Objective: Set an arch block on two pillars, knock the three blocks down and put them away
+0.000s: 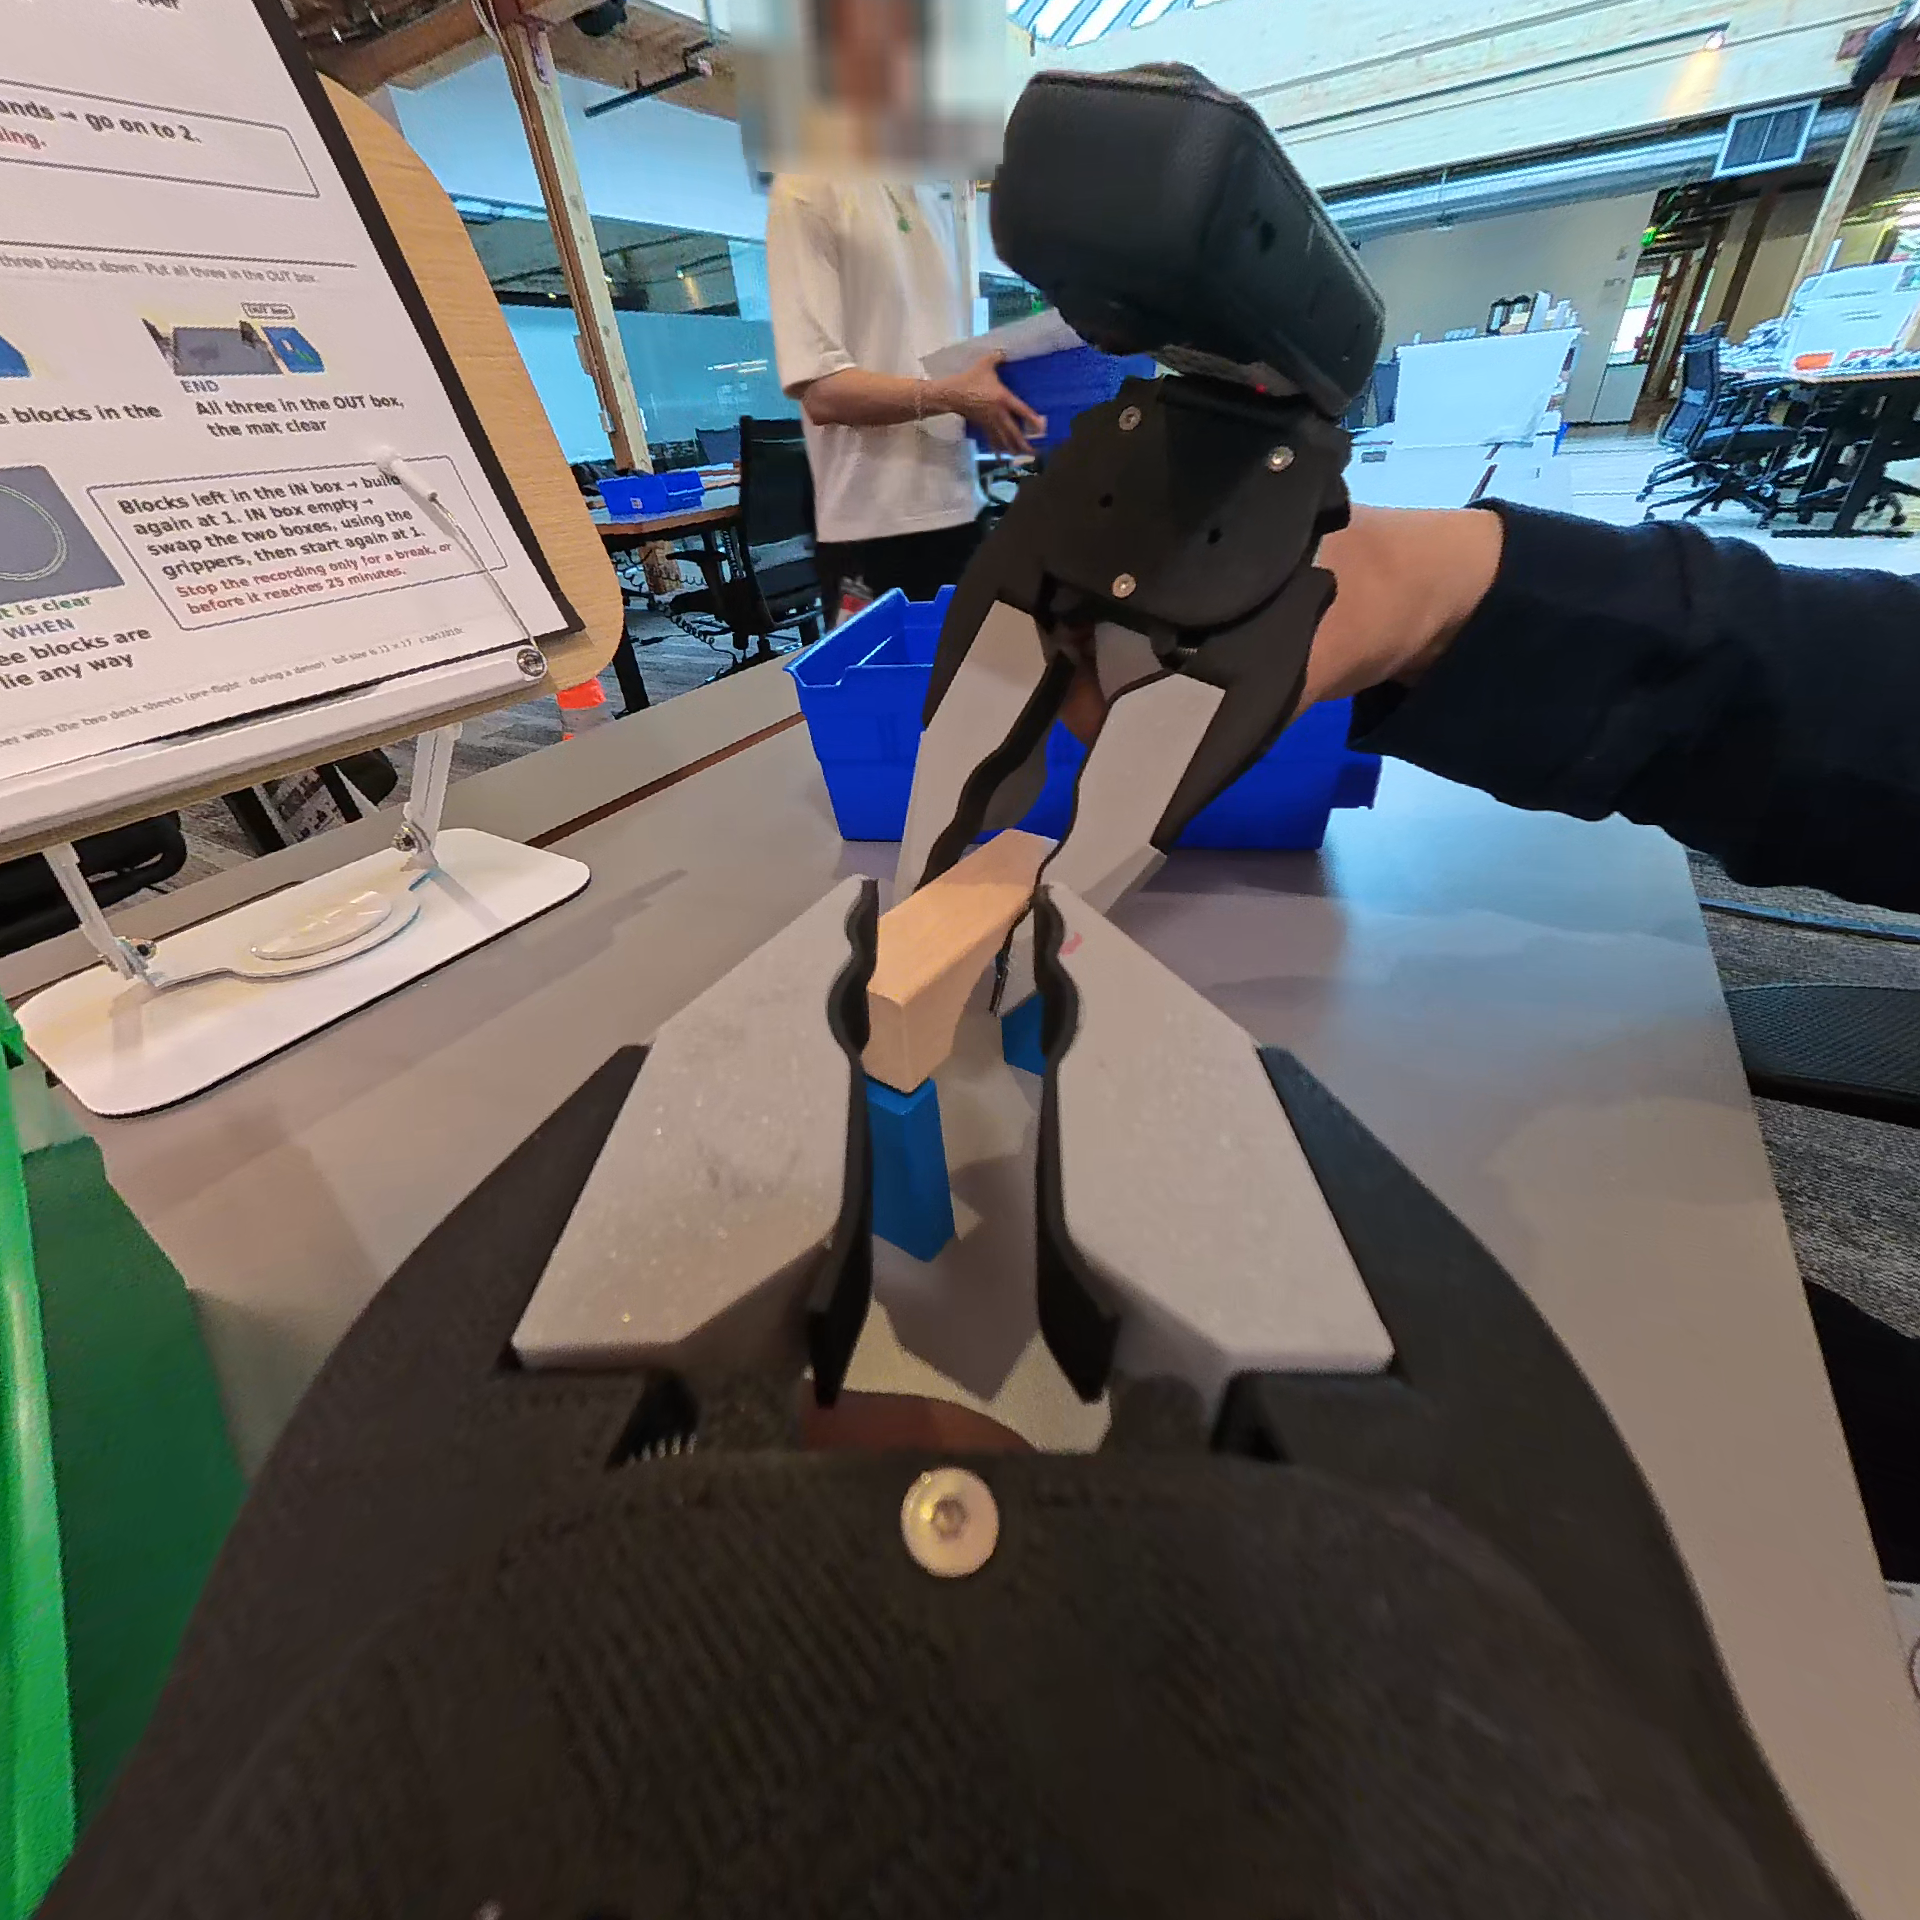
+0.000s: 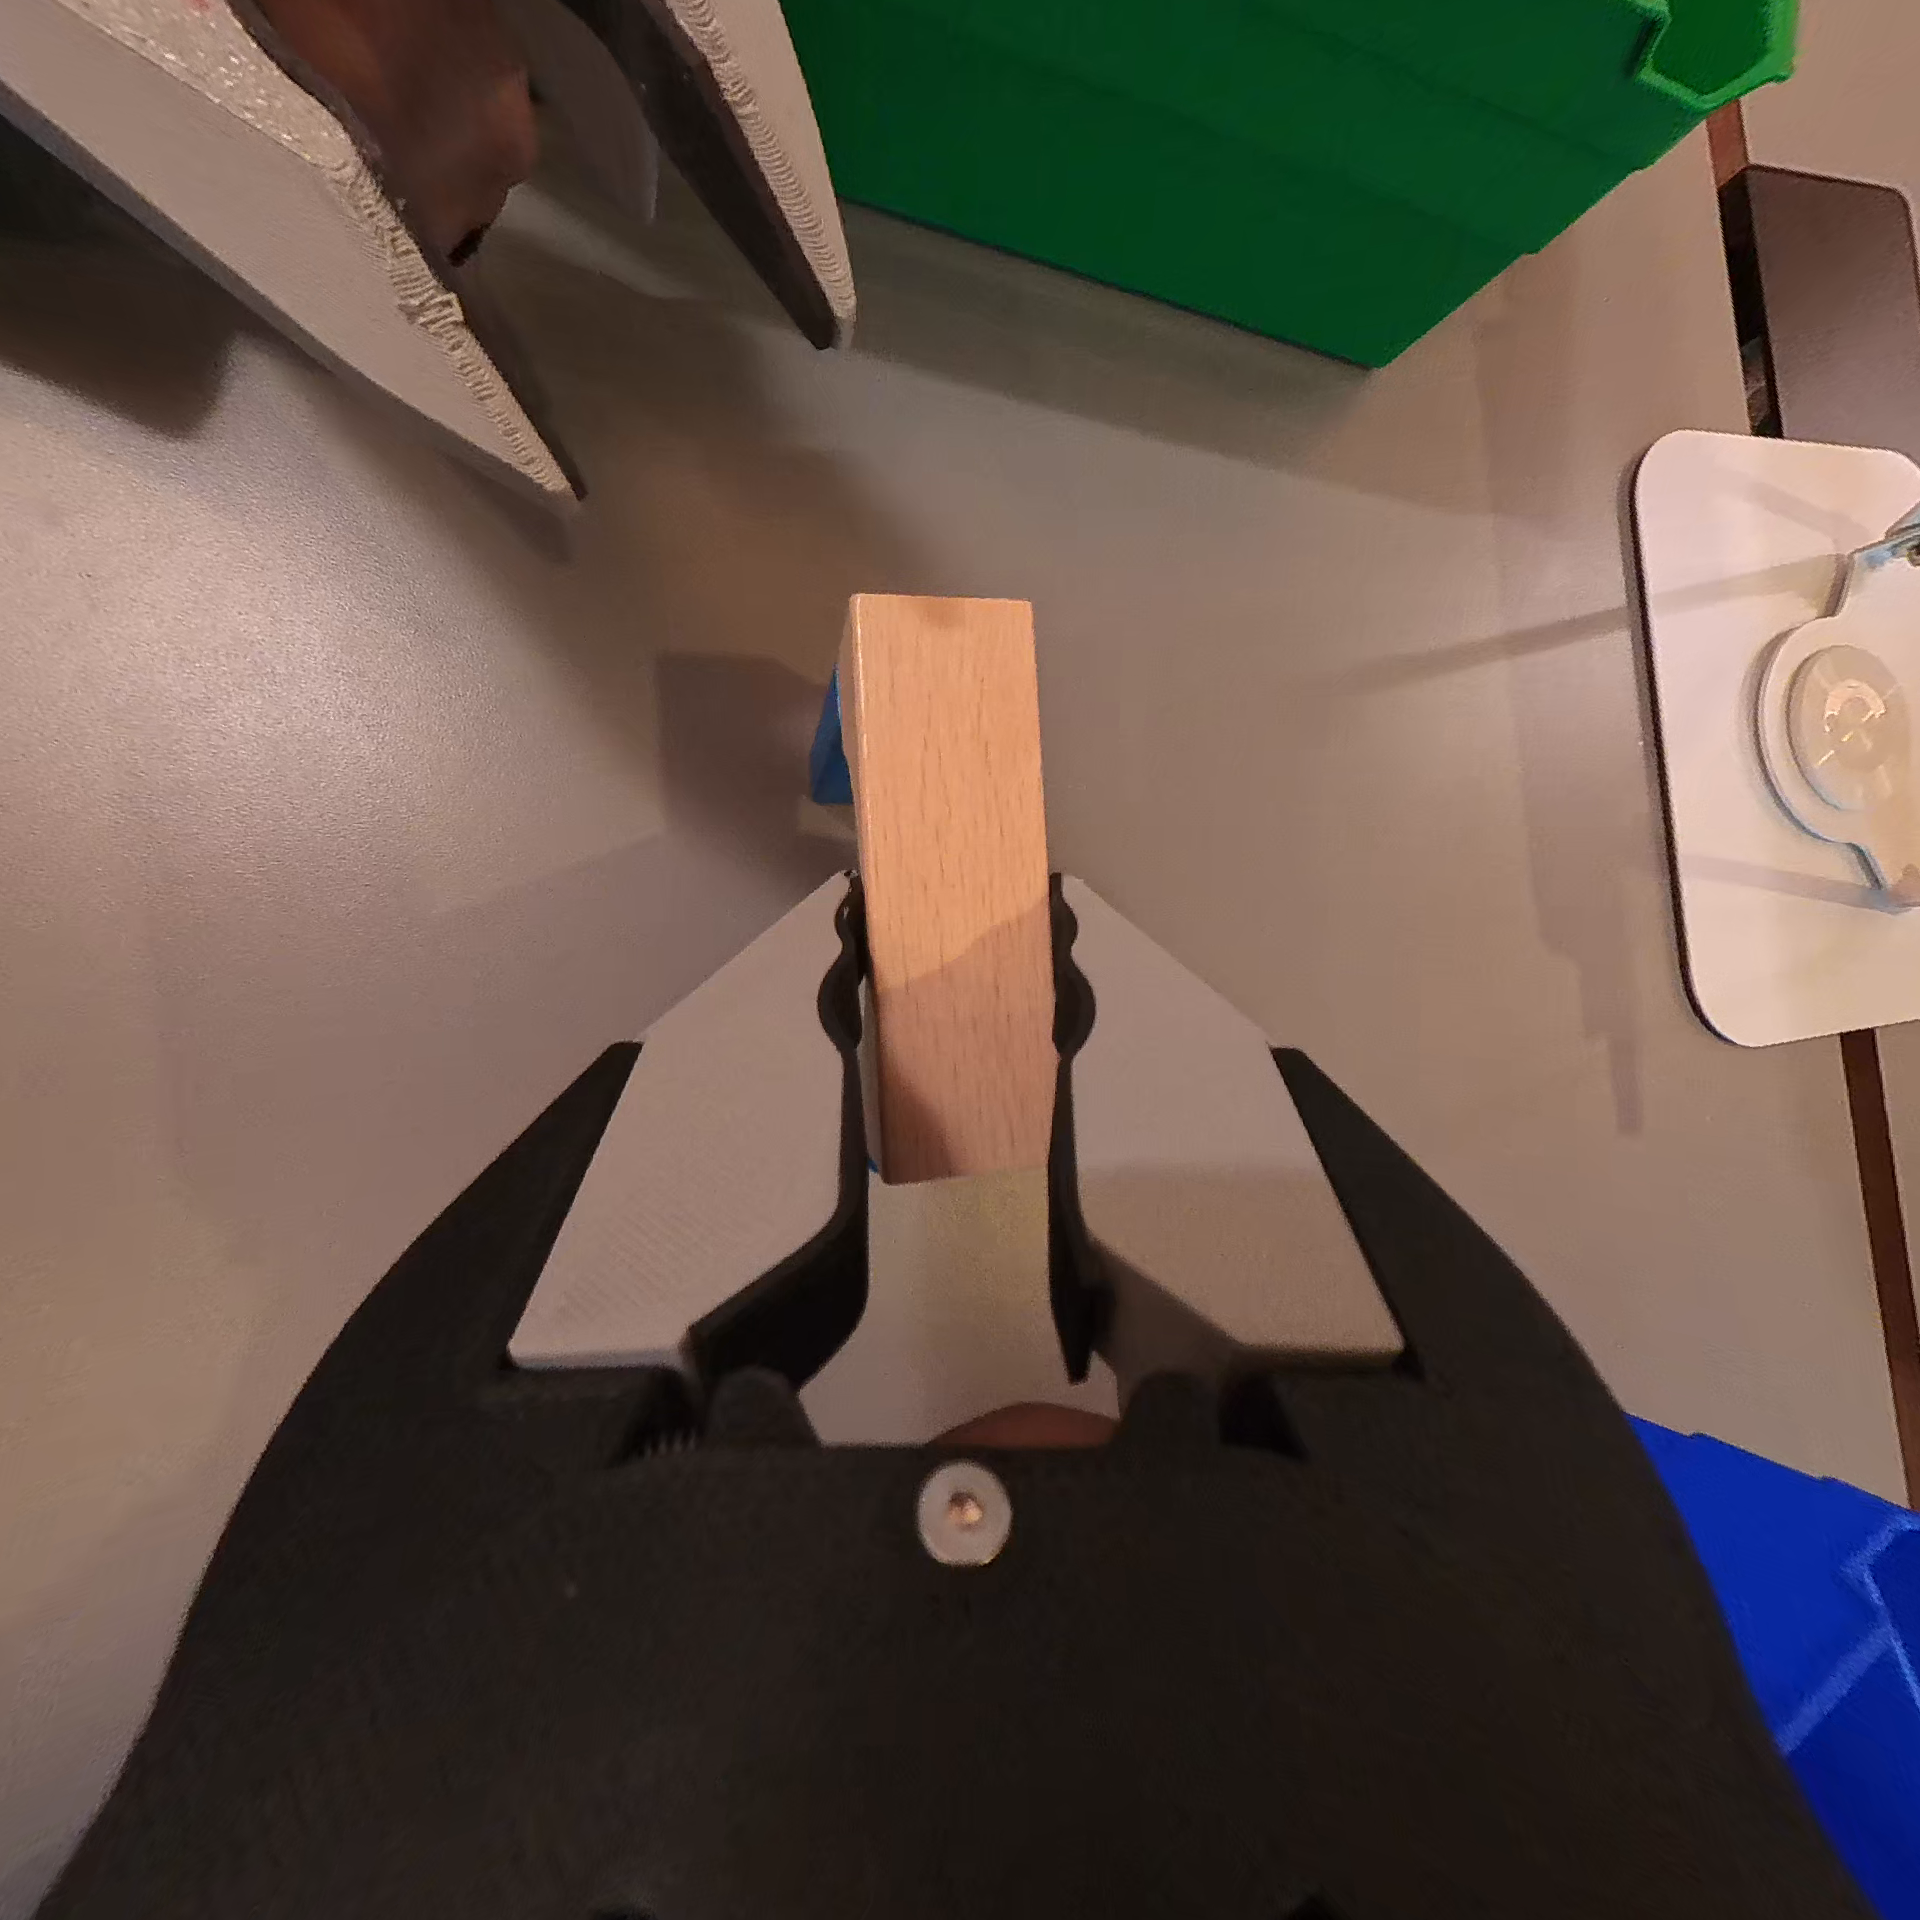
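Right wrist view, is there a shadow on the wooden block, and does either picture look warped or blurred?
Right wrist view: a shadow darkens the near part of the wooden block; the table shows soft shadows. Left wrist view: wide-angle bending curves the table edge; a blurred patch sits at the top.
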The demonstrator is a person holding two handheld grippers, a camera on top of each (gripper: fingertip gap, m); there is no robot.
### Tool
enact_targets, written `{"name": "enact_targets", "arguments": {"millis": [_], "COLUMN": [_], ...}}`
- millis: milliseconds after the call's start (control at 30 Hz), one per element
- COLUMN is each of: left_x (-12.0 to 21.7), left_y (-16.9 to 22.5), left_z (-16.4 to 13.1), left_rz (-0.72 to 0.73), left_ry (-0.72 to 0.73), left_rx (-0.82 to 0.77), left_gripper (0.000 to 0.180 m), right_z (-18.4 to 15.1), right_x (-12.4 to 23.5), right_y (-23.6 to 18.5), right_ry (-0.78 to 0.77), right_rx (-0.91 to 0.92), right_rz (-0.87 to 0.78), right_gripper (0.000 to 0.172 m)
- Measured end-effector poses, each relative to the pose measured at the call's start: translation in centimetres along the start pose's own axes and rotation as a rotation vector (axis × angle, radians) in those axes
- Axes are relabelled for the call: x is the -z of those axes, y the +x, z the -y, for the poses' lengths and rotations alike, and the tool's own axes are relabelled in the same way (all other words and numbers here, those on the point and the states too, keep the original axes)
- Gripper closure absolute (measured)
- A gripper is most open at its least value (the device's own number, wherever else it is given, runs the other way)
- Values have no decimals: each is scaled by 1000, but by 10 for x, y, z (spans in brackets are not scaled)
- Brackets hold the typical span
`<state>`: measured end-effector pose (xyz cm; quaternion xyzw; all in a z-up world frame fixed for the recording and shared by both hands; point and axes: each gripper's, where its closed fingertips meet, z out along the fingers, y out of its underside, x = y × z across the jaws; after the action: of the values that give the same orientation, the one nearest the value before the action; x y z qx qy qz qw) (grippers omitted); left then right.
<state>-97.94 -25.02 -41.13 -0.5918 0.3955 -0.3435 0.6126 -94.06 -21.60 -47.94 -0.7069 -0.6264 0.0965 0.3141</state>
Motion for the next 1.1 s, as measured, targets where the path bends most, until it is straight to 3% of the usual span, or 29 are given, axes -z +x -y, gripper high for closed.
{"name": "enact_targets", "arguments": {"millis": [1100], "left_x": [-1], "left_y": [2], "left_z": [-3], "left_rz": [-10], "left_ry": [-16], "left_rx": [-2], "left_gripper": [153], "right_z": [0], "right_x": [-3], "right_y": [1], "right_ry": [13], "right_rx": [-7], "right_rz": [8], "right_gripper": [140]}}
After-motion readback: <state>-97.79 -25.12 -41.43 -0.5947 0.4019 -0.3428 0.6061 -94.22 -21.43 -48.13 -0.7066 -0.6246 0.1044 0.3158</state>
